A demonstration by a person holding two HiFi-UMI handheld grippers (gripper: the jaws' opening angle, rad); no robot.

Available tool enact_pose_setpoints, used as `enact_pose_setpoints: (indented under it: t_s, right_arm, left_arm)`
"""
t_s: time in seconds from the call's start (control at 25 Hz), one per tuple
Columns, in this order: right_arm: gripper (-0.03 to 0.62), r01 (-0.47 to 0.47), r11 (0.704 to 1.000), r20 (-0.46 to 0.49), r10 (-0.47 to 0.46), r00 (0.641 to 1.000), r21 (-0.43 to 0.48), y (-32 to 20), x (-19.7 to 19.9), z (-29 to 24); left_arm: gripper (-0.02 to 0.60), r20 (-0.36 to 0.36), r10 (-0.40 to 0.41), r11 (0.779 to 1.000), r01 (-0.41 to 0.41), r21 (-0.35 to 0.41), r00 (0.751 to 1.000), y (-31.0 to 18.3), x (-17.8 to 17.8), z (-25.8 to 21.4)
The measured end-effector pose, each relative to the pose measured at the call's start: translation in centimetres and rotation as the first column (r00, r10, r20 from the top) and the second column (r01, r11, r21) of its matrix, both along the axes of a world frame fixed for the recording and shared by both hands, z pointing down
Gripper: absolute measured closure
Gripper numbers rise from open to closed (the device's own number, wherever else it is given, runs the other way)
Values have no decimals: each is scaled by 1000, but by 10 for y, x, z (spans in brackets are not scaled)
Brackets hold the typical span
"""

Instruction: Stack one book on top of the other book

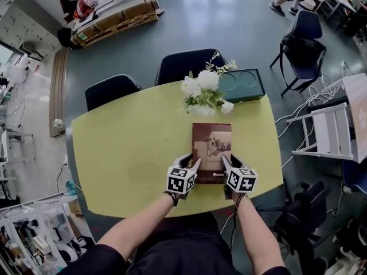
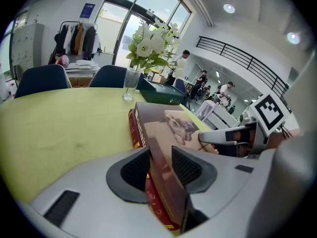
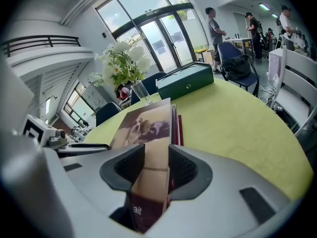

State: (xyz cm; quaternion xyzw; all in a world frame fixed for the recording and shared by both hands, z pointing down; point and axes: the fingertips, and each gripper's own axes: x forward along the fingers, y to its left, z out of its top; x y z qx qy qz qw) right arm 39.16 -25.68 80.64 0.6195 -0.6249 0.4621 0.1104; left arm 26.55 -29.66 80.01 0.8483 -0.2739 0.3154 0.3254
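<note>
The left gripper is clamped on the near left corner of the top book, with both pads against it. The right gripper grips the near right corner in the same way, its jaws standing wide across the book's thickness. The top book lies over the red book, whose spine shows along the left side underneath. You cannot tell whether the near end rests fully on it.

Both books sit close to the near edge of the table, right of its middle. The flowers and a green box stand near the far edge, just beyond the books.

Hazards from here:
- If you open one gripper before the other, the top book will probably pivot and overhang the red book.
- If you withdraw while a pad drags, both books may slide toward the near edge.
- If you push away, the stack may strike the flowers.
</note>
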Motion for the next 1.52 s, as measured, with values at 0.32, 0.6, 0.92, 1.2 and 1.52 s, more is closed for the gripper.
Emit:
enact_pose_setpoints:
  t_s: [0.32, 0.6, 0.92, 1.2, 1.52]
  right_arm:
    - [433, 4, 1000, 3, -4, 1000, 15, 1, 2, -3]
    - [433, -48, 998, -26, 49, 998, 41, 14, 25, -16]
    - [433, -76, 974, -94, 98, 991, 215, 3, 30, -87]
    - [472, 47, 901, -134, 12, 991, 431, -25, -30, -194]
    - [563, 227, 778, -222, -116, 968, 585, -18, -143, -293]
  left_arm:
    - [436, 1, -7, 1000, 7, 17, 1000, 0, -5, -5]
    - [436, -10, -50, 997, 50, 54, 999, -10, -27, -23]
    - [440, -98, -103, 971, 121, 206, 990, -23, -66, -99]
    - [499, -222, -95, 896, 181, 406, 970, -22, -98, -202]
    - [548, -267, -63, 810, 206, 549, 962, 5, -157, -284]
